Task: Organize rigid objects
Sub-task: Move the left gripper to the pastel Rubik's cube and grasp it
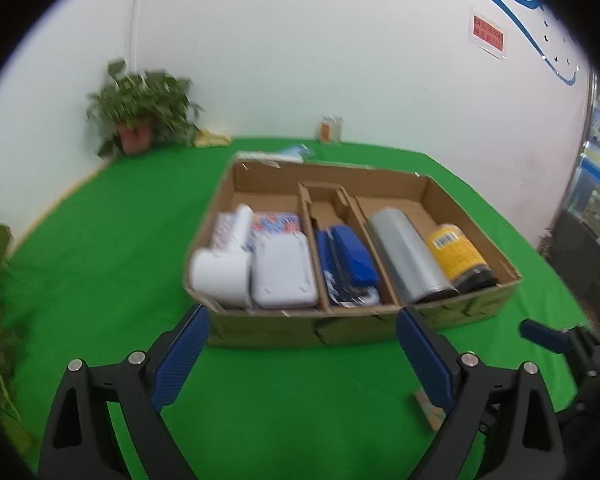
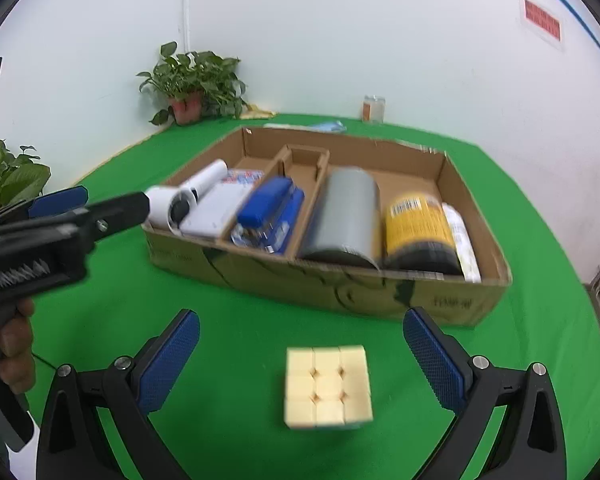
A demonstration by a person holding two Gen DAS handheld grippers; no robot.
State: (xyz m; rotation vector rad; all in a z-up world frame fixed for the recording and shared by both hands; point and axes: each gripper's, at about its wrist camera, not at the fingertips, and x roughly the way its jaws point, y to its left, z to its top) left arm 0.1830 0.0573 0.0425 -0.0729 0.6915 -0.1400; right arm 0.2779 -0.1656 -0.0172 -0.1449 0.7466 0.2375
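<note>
A partitioned cardboard box (image 1: 300,330) lies on the green cloth. Its left bay holds a white roller (image 1: 224,276), a white case (image 1: 284,270) and a printed packet. A blue stapler (image 1: 350,258) fills the middle bay. In the right bay lie a silver cylinder (image 1: 406,254) and a yellow can (image 1: 456,252). My left gripper (image 1: 303,320) stands open just before the box's front wall, with nothing in it. My right gripper (image 2: 300,320) is open too. A pale yellow puzzle cube (image 2: 326,386) rests on the cloth between its fingers, untouched.
A potted plant (image 2: 192,88) and a small jar (image 2: 374,108) stand along the far wall. More leaves (image 2: 8,176) crowd the left edge. The left gripper (image 2: 118,196), held by a hand (image 2: 16,352), reaches in at the left of the right wrist view. Green cloth (image 2: 240,320) surrounds the box.
</note>
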